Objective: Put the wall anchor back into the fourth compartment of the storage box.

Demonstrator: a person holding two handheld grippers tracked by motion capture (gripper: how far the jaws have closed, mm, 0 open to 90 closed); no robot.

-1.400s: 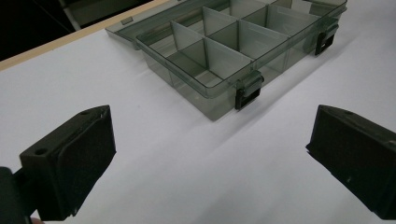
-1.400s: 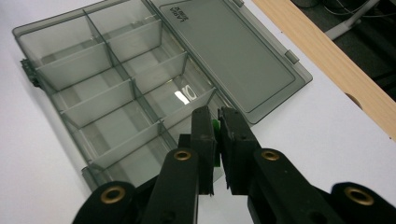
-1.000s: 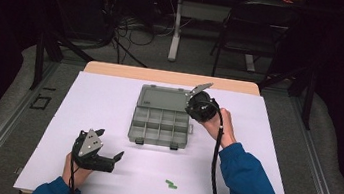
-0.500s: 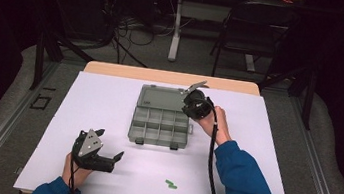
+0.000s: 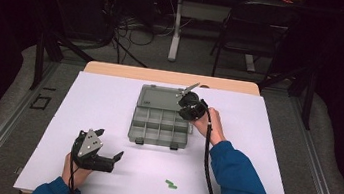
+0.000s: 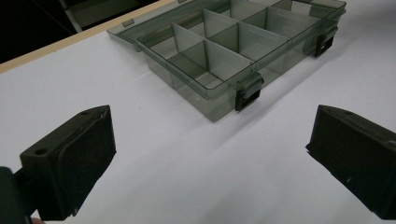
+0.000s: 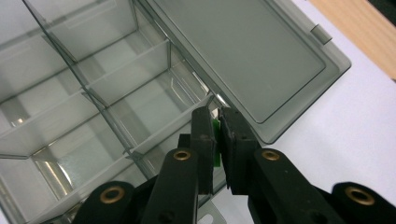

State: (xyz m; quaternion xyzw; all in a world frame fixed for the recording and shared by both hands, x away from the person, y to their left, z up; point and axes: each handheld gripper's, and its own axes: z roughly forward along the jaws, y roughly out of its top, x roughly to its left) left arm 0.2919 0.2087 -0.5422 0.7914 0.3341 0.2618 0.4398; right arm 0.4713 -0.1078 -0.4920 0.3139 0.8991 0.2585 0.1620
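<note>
High view: the open box (image 5: 161, 121) sits mid-tabletop (image 5: 109, 99) with its lid laid flat behind it. The right tool (image 5: 191, 110) hangs over the box's right-hand cells, while the left tool (image 5: 101, 156) rests near the front edge, well apart from the box. More green pieces (image 5: 171, 183) lie on the tabletop near the front.

Left tool view: its jaws stand wide apart with nothing between them, facing the box (image 6: 233, 51) and its front latches.

Right tool view: the right tool (image 7: 218, 140) is clamped on a small green piece (image 7: 215, 142), poised above the cell (image 7: 154, 116) next to the lid hinge. To drop it well, I would centre the tips over that cell, clear of the dividers and the hinge edge, lower them close to the floor of the cell, then ease the jaws apart so the piece cannot bounce out.
</note>
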